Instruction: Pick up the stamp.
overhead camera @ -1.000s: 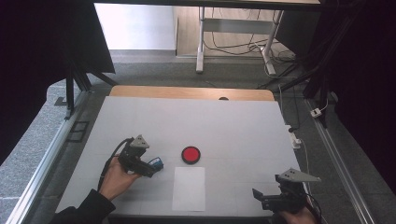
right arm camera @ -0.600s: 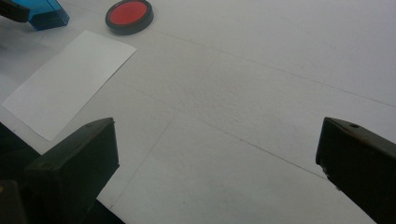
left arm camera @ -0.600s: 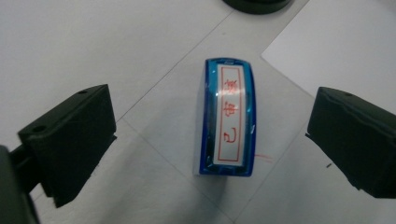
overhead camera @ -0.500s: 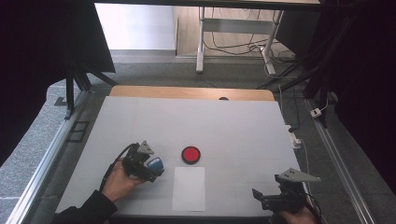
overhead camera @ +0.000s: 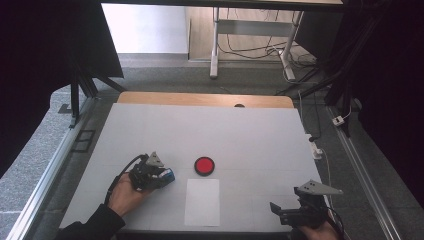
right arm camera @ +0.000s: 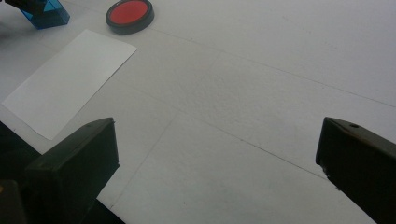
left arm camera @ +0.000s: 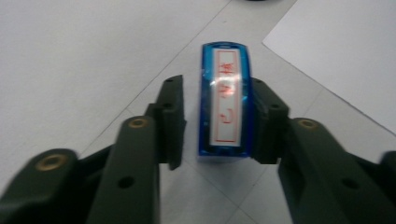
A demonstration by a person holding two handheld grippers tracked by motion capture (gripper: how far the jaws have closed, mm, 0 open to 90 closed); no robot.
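Observation:
A blue stamp [left arm camera: 226,100] with a white label and red characters stands on the white table [overhead camera: 250,135], between the jaws of my left gripper [left arm camera: 215,100]. Those jaws have just been closing on it. One pad lies against its side and the other sits close at the opposite side. From above, the left gripper [overhead camera: 159,176] and the stamp [overhead camera: 169,175] are left of a round red ink pad [overhead camera: 204,165]. My right gripper [overhead camera: 280,212] rests at the near right edge, jaws wide open and nothing between them.
A white sheet of paper [overhead camera: 202,201] lies just in front of the red pad, between the two grippers. In the right gripper view the paper [right arm camera: 65,79], the pad [right arm camera: 130,14] and the stamp [right arm camera: 44,11] lie far off. A wooden strip borders the table's far edge.
The left gripper's jaws have closed in around the blue stamp, with the hand shifting only slightly. The right gripper has stayed where it was.

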